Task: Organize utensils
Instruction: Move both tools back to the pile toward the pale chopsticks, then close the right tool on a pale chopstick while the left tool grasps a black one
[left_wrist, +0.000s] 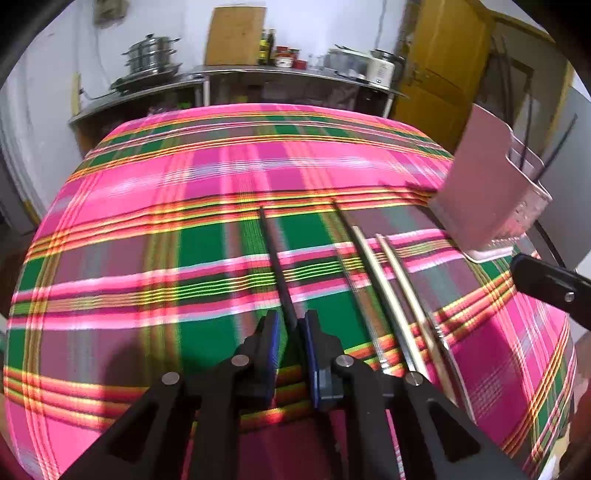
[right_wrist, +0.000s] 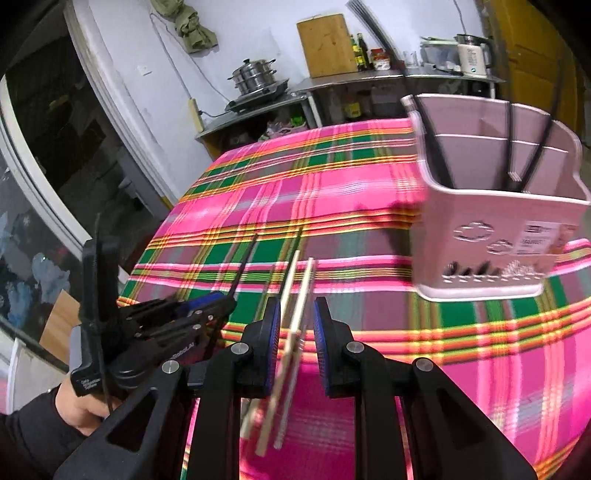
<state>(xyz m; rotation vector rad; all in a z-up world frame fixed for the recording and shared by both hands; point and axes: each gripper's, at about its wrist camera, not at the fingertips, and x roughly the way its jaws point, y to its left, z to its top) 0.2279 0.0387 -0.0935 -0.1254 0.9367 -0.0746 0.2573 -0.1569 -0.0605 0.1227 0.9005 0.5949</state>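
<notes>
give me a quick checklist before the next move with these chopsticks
1. Left gripper jaws astride black chopstick: ok.
2. Left jaws actually clamped: cannot tell.
3. Right gripper jaws open around pale chopsticks: ok, not gripped yet.
4. Pink holder upright on tablecloth: ok.
5. Free space in a holder compartment: ok, though black chopsticks already stand inside.
6. Second dark chopstick free on cloth: ok.
</notes>
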